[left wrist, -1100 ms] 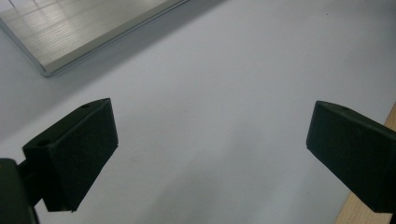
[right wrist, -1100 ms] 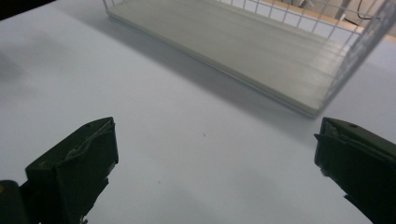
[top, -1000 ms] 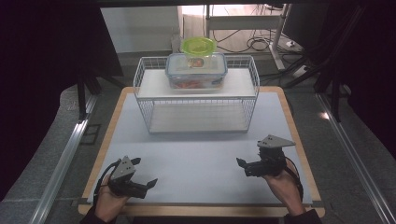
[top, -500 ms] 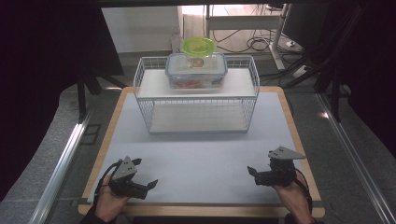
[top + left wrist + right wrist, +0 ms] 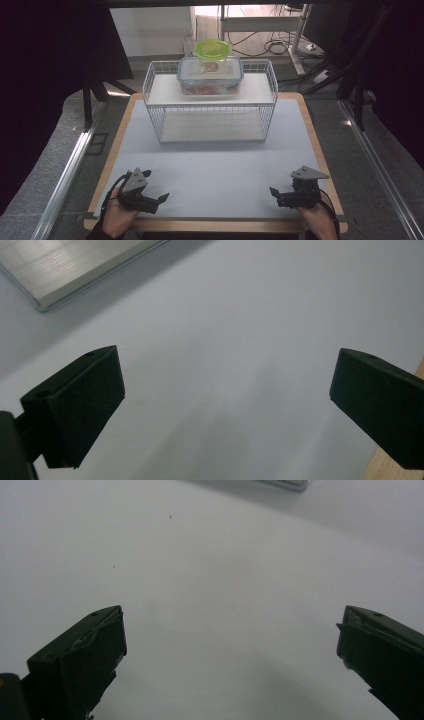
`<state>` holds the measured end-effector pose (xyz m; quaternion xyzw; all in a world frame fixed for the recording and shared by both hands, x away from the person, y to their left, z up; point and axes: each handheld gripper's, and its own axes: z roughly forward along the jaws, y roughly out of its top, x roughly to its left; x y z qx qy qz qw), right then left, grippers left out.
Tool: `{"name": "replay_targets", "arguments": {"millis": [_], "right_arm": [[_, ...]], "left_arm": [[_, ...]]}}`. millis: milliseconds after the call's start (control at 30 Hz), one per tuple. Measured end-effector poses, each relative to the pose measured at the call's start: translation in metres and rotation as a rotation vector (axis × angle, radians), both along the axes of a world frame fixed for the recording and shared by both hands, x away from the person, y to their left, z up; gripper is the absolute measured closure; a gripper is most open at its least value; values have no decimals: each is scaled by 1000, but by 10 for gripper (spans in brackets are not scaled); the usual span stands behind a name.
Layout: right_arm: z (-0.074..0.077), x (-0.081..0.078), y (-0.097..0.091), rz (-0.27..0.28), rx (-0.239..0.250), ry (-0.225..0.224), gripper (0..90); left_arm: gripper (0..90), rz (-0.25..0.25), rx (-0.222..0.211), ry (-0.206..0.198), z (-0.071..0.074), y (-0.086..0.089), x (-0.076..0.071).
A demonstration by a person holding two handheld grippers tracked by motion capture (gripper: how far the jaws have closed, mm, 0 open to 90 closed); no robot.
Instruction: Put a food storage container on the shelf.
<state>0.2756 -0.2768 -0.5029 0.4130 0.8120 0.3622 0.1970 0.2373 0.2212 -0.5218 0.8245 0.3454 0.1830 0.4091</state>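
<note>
My left gripper (image 5: 161, 198) rests low over the table's front left corner, held in a hand, its tips turned to the right. In the left gripper view the left gripper (image 5: 225, 400) is open, with only bare white tabletop between the wide-apart jaws. Near the front right corner, my right gripper (image 5: 274, 193) points left. The right gripper (image 5: 230, 645) is open too and holds nothing. At the back stands a white wire rack (image 5: 150, 95). A clear box with a blue-edged lid (image 5: 210, 77) sits on its top shelf, a green-lidded tub (image 5: 213, 50) just behind it.
The white tabletop (image 5: 215, 165) has a wooden border. A corner of the rack's base plate (image 5: 75, 270) appears at the top of the left gripper view. Cables and dark stands lie on the floor beyond the table. A metal rail (image 5: 65, 175) runs along the left.
My right gripper has drawn back toward the front edge and slightly to the right. The left gripper has stayed where it was. Both remain open.
</note>
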Motion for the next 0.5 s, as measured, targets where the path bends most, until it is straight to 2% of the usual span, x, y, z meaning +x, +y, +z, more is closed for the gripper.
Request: {"name": "replay_targets", "arguments": {"millis": [400,500], "right_arm": [[-12,2,1,1,-44,81,0],[-14,2,1,5,-50,86,0]], "left_arm": [[6,9,21,23,-3,0,2],[6,8,22,23,-3,0,2]]}}
